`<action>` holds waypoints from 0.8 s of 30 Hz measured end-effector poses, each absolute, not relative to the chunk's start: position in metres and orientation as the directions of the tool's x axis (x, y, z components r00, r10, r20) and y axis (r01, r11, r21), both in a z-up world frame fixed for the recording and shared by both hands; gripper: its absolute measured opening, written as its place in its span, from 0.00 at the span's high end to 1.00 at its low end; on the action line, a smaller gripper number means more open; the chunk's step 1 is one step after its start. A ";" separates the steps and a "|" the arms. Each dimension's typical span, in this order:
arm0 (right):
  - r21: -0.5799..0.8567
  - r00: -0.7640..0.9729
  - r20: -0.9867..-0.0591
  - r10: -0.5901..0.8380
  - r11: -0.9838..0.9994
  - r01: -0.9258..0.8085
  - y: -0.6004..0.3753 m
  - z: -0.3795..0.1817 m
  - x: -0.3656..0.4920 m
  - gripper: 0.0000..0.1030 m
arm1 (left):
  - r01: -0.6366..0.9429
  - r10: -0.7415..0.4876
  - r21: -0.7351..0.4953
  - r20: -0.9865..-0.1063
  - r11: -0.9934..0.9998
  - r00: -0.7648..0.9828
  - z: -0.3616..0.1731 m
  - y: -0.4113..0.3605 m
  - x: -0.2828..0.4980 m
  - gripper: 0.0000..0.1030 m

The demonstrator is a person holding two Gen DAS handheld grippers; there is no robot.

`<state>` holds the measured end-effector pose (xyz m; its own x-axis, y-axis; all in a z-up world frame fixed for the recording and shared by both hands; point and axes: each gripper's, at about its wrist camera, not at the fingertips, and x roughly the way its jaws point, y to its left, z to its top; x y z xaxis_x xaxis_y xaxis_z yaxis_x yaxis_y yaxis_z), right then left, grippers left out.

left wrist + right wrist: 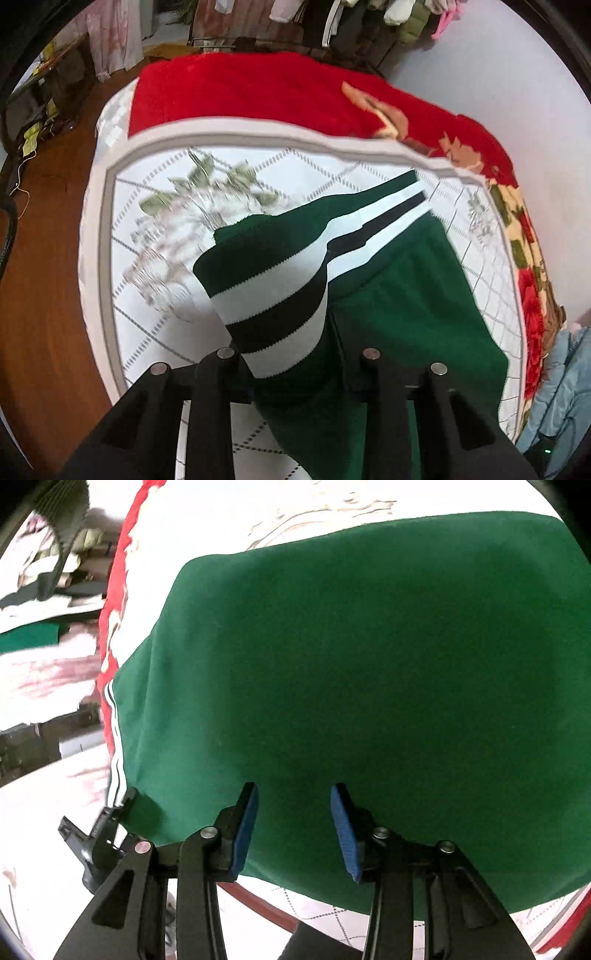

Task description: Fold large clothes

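Closest up: left tongs [299, 373] are clenched on the green garment [413, 306], w/ the striped ribbed cuff [269, 314] (green/white/black bands) bunched up right between the arms, pads themselves hidden under the fabric. Right tongs [293, 827] are released, blue pads [246, 830] standing apart w/ nothing pinched, just hovering over the near edge of the same green garment [369, 664]. In the right wrist view the cloth is spread flat and fills most of the pic, white stripes running down its left edge. It's lying on a bed w/ a white quilted cover [155, 266], diamond stitching + a blurry leafy print. Further back on the bed there's a red fleece blanket [240, 92] w/ flowers along one side, then wood floor [48, 295] on the left, and hanging clothes [388, 14] at the far end.
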<state>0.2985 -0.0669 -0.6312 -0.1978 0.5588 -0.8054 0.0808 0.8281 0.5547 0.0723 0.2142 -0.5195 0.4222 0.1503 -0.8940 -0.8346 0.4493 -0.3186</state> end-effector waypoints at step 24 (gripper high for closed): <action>0.650 -0.275 -0.694 0.665 0.743 0.159 -0.103 -0.647 0.286 0.56 | -0.814 0.280 -0.273 -0.843 0.513 0.459 -0.499 0.215 0.132 0.82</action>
<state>0.2858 -0.1034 -0.6470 -0.2745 0.6653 -0.6943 0.1587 0.7435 0.6497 0.1320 0.2146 -0.4991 0.4594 0.2802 -0.8429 -0.8136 0.5134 -0.2727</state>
